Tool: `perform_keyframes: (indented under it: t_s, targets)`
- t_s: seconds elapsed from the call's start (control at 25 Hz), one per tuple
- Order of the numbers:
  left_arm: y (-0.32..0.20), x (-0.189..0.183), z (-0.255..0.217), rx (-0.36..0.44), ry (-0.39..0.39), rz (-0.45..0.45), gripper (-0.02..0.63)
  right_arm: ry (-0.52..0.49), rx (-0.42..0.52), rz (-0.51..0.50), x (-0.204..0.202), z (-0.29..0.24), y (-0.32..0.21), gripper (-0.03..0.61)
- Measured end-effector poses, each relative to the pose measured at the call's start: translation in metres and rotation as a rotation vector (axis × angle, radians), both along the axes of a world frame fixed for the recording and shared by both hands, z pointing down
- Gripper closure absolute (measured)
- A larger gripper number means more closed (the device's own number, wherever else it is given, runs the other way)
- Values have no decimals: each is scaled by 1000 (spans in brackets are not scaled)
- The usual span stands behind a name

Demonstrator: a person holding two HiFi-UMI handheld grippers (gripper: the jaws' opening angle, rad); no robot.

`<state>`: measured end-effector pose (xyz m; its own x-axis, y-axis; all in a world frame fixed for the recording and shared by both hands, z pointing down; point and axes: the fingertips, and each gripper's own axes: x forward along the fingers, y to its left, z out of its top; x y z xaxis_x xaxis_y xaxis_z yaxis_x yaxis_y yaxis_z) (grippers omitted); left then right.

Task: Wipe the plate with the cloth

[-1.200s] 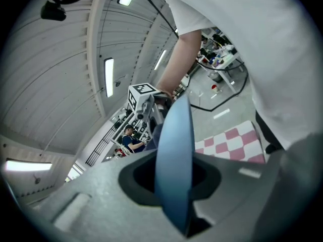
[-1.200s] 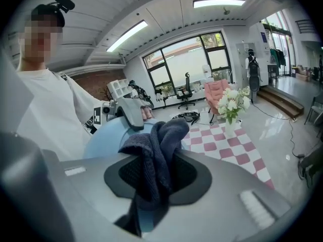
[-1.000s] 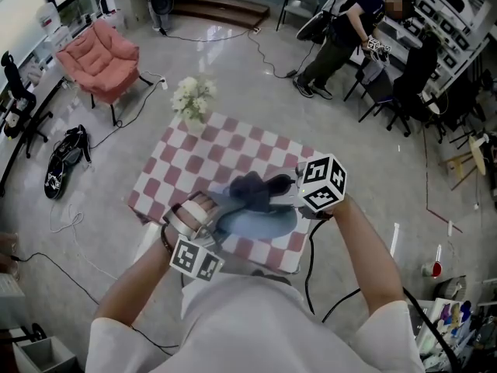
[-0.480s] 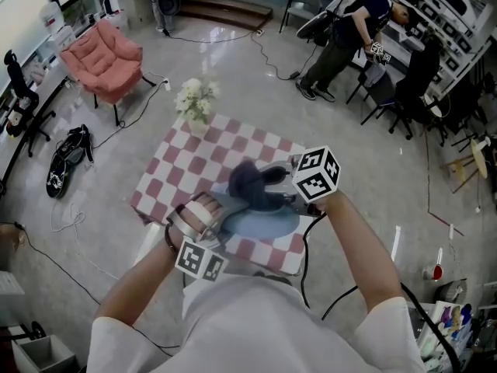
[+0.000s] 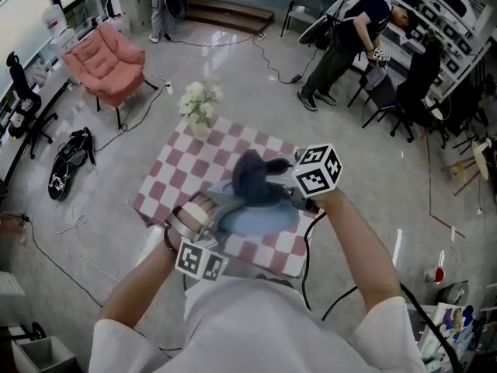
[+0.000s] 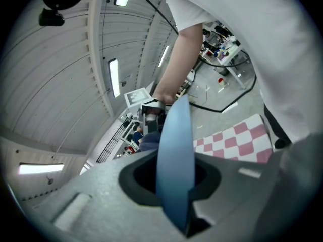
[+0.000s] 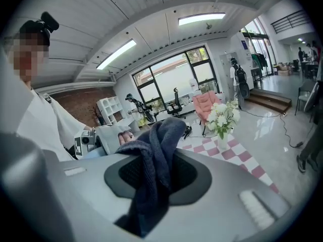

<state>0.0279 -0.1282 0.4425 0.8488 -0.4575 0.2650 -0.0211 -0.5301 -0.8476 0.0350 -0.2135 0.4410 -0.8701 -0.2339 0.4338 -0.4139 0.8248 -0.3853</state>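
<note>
Left gripper clamps the blue plate by its rim while the right gripper, pinching the dark cloth, has swept it toward the far edge, mid-wipe.

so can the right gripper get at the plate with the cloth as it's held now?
Probably yes. The left gripper clamps the plate by one edge, and the cloth in the right gripper already overlaps its far side, with nothing between.

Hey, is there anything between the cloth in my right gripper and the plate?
Nothing visible. The cloth, clamped in the right gripper, overlaps the far edge of the plate that the left gripper holds over the checkered table.
</note>
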Motion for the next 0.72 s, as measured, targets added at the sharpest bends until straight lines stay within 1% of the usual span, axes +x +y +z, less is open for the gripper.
perform_keyframes:
  t_s: [0.16, 0.24, 0.32, 0.4, 0.52, 0.72]
  targets:
    - [2, -3, 0, 1, 9, -6, 551, 9, 13, 37, 7, -3, -8, 474]
    - [5, -3, 0, 2, 11, 3, 551, 18, 20, 71, 13, -4, -14, 474]
    - [10, -2, 3, 4, 2, 23, 551, 4, 27, 111, 16, -7, -21, 474]
    - [13, 1, 7, 11, -14, 42, 551, -19, 27, 117, 13, -12, -24, 474]
    - [18, 6, 7, 21, -25, 64, 551, -34, 9, 55, -6, -19, -15, 474]
    - [22, 16, -5, 65, -32, 90, 551, -23, -57, -91, -48, -26, 12, 472]
